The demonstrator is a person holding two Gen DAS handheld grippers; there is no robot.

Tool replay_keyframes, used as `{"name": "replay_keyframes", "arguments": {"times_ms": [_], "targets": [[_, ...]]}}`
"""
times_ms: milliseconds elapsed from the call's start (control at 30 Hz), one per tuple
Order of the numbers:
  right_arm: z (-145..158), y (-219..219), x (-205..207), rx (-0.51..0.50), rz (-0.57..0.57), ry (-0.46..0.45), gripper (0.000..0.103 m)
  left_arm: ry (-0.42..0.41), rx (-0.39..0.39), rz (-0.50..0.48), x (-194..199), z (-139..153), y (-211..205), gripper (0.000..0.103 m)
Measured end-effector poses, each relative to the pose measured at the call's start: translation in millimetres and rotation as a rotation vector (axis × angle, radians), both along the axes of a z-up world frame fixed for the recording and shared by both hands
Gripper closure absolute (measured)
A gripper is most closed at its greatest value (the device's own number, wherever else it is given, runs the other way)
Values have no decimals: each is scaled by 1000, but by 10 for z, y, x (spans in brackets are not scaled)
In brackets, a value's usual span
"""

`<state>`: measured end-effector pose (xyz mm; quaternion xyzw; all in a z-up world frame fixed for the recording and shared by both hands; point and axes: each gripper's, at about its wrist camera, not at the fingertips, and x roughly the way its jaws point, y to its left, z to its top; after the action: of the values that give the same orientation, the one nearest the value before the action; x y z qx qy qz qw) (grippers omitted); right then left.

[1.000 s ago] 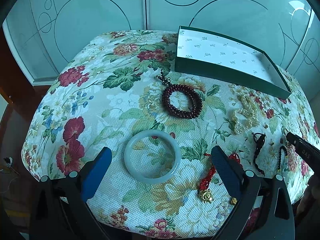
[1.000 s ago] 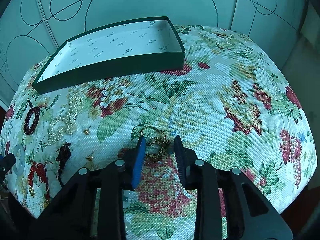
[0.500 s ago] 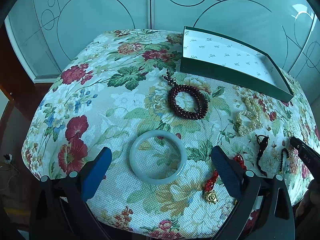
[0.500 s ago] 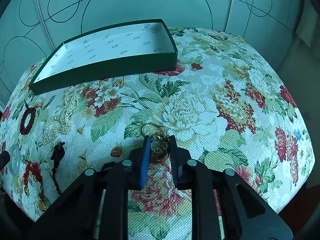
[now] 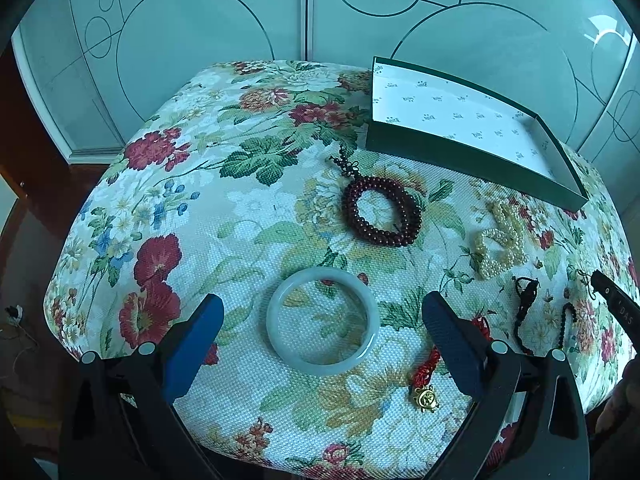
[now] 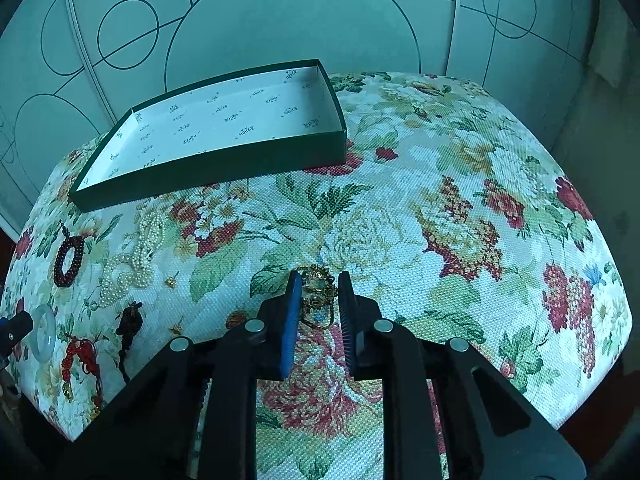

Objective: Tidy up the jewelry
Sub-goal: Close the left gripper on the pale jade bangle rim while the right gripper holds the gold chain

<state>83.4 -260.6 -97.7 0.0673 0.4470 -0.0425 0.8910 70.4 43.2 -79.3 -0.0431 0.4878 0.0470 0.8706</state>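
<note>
My right gripper (image 6: pixel 319 280) is shut on a gold chain ornament (image 6: pixel 318 290) and holds it just above the floral cloth. My left gripper (image 5: pixel 322 312) is open, its fingers on either side of a pale jade bangle (image 5: pixel 322 321) that lies on the cloth. A dark red bead bracelet (image 5: pixel 381 211), a pearl strand (image 5: pixel 498 242), a black cord bracelet (image 5: pixel 524 306) and a red cord with a gold charm (image 5: pixel 426 384) lie nearby. The open green box (image 6: pixel 224 128) stands empty at the back, and shows in the left wrist view (image 5: pixel 468 120).
The table (image 6: pixel 460 184) is round-edged and drops off on all sides. Small gold earrings (image 6: pixel 172 280) lie near the pearl strand (image 6: pixel 132 256). Glass panels stand behind the table. The right gripper's tip (image 5: pixel 616 308) shows at the left view's right edge.
My right gripper closed on the gold ornament and lifted it slightly. The left gripper drifted a little, staying open around the bangle.
</note>
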Motion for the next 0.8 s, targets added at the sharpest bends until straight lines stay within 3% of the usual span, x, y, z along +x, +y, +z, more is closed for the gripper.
{"name": "replay_keyframes", "arguments": {"times_ms": [700, 733, 800], "targets": [[41, 7, -39, 23, 25, -10, 85, 85, 32, -2, 73, -381, 14, 6], [41, 8, -39, 23, 25, -9, 85, 82, 32, 1, 73, -377, 20, 7], [39, 7, -41, 23, 25, -8, 85, 62, 37, -7, 88, -352, 30, 27]]}}
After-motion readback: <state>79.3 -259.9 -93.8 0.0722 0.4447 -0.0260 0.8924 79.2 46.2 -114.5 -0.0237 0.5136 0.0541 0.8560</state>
